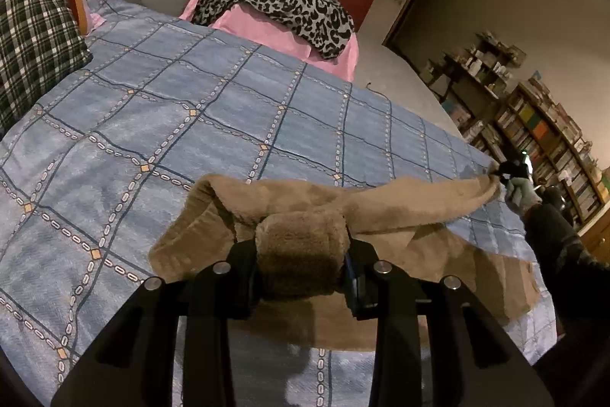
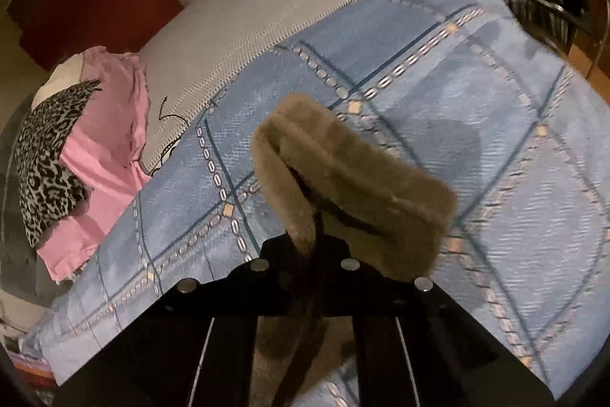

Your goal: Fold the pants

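Blue checked bedspread [image 1: 160, 109] carries the brown fleece pants [image 1: 381, 205] at 6 o'clock — left gripper [image 1: 301, 254] and right gripper [image 2: 316, 239] each pinch one end between closed jaws, long axis strung between them, neither hand nearer.

Pants [image 1: 400, 208] lie on the bedspread [image 1: 190, 124], pillow [image 1: 30, 37] behind.

We look from both wrist cameras low and close over the blue bedspread [image 1: 228, 109], toward the far pink sheet [image 1: 267, 29]. Both views share bedspread, sheet and bookshelves [image 1: 541, 132].
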`<move>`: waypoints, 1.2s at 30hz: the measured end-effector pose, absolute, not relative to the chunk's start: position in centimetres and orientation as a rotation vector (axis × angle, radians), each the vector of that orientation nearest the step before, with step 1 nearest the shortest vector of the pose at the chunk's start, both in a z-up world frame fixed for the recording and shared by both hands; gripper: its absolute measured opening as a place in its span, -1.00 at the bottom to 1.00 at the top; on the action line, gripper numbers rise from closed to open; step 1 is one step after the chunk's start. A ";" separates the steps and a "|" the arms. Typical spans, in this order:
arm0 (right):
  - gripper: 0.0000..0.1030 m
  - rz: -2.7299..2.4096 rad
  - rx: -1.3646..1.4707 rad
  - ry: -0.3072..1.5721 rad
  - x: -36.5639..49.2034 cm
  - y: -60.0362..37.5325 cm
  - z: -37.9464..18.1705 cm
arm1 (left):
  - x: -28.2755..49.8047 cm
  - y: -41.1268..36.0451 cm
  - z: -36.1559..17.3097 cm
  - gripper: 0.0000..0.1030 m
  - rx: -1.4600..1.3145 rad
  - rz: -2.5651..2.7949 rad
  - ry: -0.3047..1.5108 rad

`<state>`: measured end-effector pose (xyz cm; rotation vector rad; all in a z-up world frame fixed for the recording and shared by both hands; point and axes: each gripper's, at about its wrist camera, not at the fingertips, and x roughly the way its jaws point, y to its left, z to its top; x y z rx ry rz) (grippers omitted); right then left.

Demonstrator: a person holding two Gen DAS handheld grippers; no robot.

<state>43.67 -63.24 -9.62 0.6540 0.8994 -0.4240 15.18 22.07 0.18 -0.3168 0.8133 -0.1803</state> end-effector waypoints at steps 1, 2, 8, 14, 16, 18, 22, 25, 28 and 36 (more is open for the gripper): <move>-0.89 -0.428 0.648 0.896 43.0 -63.3 -9.1 | 15.3 22.2 0.1 -0.35 -0.317 -0.178 0.809; -0.89 -0.431 0.647 0.885 42.1 -63.4 -8.4 | 15.4 22.3 0.0 -0.35 -0.316 -0.174 0.808; -0.90 -0.457 0.623 0.806 35.2 -64.2 -3.4 | 15.8 23.5 -0.4 -0.35 -0.346 -0.201 0.783; -0.90 -0.497 0.597 0.792 25.0 -64.7 -1.5 | 15.5 24.8 -0.7 -0.35 -0.387 -0.239 0.768; -0.90 -0.510 0.622 0.782 21.2 -65.2 -1.3 | 15.3 25.3 -0.7 -0.35 -0.394 -0.249 0.766; -0.90 -0.532 0.635 0.778 17.8 -65.3 -1.4 | 14.9 25.7 -0.5 -0.35 -0.390 -0.254 0.763; -0.90 -0.579 0.606 0.791 10.1 -64.4 -2.7 | 14.2 26.2 -0.5 -0.35 -0.360 -0.274 0.764; -0.90 -0.606 0.638 0.811 5.8 -63.7 -5.1 | 13.4 26.5 -1.2 -0.35 -0.344 -0.284 0.786; -0.90 -0.620 0.685 0.851 2.1 -63.6 -8.1 | 12.7 26.5 -2.1 -0.34 -0.305 -0.285 0.812; -0.90 -0.628 0.711 0.858 -0.7 -63.1 -11.6 | 11.5 26.8 -6.0 -0.22 -0.239 -0.235 0.906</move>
